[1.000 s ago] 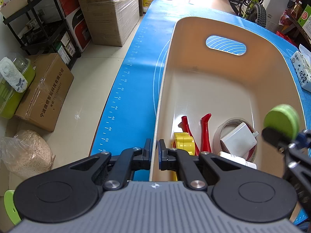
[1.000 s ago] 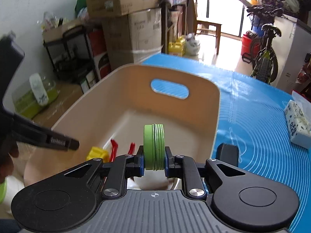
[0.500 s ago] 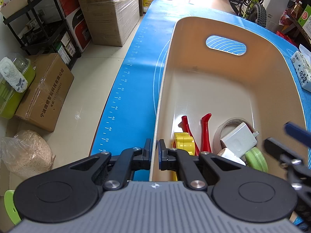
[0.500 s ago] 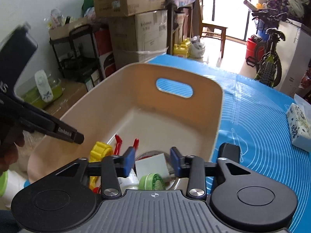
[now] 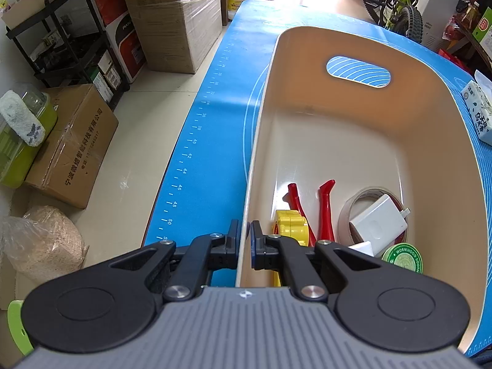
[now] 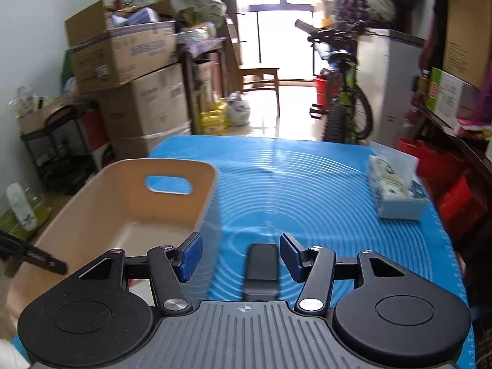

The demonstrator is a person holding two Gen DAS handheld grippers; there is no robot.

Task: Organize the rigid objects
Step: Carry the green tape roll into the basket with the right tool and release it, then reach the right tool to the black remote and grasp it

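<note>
The green tin (image 5: 402,257) is out of my right hand-held gripper (image 6: 241,256) and now lies flat, label up, in the beige bin (image 5: 430,117), at about 5 o'clock on the bin floor, touching the white charger (image 5: 379,223) that sits on the tape roll (image 5: 363,196). A second ago it was clamped on edge between the right jaws above the bin. Those jaws have just been opening and now stand fairly wide with nothing between them; the right view has swung off the bin towards the blue mat (image 6: 307,184) on the counter. I judge this item done and the right hand free for the next one.

My left hand-held gripper (image 5: 244,240) has not shifted: jaws narrow, pinched on the bin's near wall at 6 o'clock, steadying it.

View differences: only the left view shows the bin contents, namely tin, charger, tape, red-handled tool (image 5: 324,206), yellow piece (image 5: 290,224). Only the right view shows a black object (image 6: 261,272) on the mat between its open jaws, probably the next pick, and the tissue pack (image 6: 393,190) at 2 o'clock.
</note>
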